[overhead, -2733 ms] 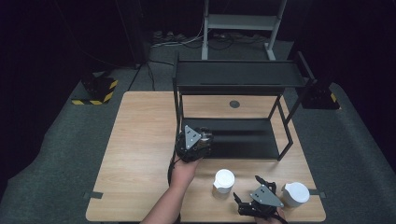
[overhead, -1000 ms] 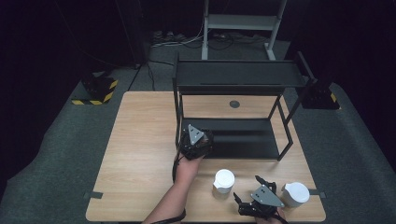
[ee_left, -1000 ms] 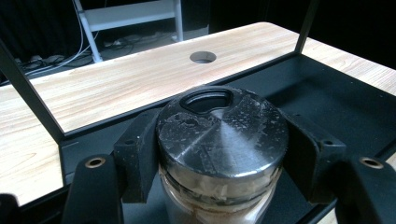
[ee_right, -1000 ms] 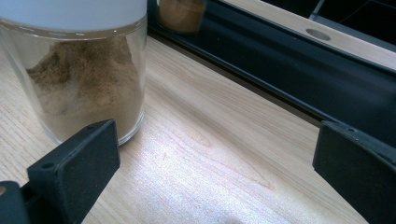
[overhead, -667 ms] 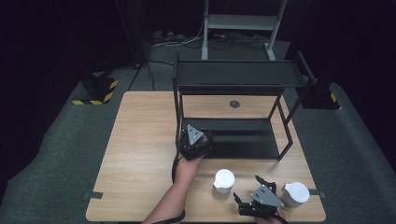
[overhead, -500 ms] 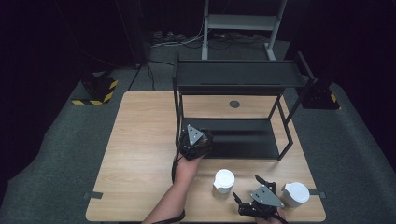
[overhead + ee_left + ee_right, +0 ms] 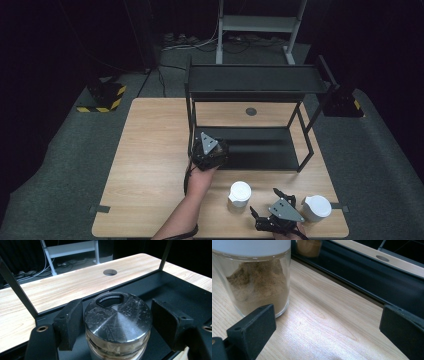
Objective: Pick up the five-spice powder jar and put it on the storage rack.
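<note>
A dark room surrounds a wooden tabletop (image 7: 150, 165) carrying a black rack (image 7: 250, 85). From above, the left tongs (image 7: 209, 150) sit at the rack's lower shelf, the right tongs (image 7: 277, 216) near the front edge between two white-lidded jars (image 7: 239, 194) (image 7: 316, 207). The left gripper view adds what the high view hides: a metal-lidded jar (image 7: 118, 317) standing on the shelf between the pads, which have just been opening and stand clear of it. The right gripper view shows those tongs wide, holding nothing, a jar of brown powder (image 7: 254, 277) just beside one pad.
</note>
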{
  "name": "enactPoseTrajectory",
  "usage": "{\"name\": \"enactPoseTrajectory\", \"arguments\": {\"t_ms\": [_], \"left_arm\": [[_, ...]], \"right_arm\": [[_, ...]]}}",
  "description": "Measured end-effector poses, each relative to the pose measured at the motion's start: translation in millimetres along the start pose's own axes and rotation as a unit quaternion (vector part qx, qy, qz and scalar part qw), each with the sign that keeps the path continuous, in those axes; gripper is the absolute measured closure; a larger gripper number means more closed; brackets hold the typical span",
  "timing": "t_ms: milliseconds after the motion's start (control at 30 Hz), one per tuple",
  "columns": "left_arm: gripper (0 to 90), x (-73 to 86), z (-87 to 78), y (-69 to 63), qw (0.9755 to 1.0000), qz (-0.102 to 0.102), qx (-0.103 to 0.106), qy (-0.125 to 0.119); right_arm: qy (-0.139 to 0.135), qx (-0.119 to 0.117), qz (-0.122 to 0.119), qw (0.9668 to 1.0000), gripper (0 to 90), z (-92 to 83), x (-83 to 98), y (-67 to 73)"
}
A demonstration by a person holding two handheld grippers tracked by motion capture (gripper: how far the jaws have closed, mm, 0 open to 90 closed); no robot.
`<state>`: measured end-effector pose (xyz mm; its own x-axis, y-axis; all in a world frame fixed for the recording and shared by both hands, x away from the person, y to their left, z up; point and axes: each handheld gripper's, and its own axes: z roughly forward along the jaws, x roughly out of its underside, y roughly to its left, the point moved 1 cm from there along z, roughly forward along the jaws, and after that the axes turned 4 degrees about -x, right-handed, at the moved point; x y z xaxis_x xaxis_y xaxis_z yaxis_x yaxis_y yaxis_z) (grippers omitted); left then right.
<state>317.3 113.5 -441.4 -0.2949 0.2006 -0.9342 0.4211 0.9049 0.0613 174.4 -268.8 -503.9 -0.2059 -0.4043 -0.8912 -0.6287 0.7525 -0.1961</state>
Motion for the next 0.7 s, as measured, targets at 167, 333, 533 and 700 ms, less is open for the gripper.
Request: {"name": "enactPoseTrajectory", "arguments": {"t_ms": [167,333,533,700], "left_arm": [[23.4,-1.9,-1.8,-1.0,1.0,-0.002,-0.001,-0.004],[21.5,-4.6,-4.2,-1.8,1.0,0.001,0.0,-0.006],[17.9,-6.6,-7.5,-2.3,0.9999,-0.001,0.001,-0.011],[16.2,-9.0,-10.9,-0.7,0.9999,-0.002,0.007,-0.015]], "right_arm": [[0.0,0.0,0.0,1.0,0.1,0.0,0.1,0.0],[0.0,0.0,0.0,1.0,0.1,0.0,-0.1,-0.1],[0.0,0.0,0.0,1.0,0.1,0.0,0.0,0.0],[0.0,-0.001,0.0,1.0,0.1,0.0,-0.1,-0.2]]}}
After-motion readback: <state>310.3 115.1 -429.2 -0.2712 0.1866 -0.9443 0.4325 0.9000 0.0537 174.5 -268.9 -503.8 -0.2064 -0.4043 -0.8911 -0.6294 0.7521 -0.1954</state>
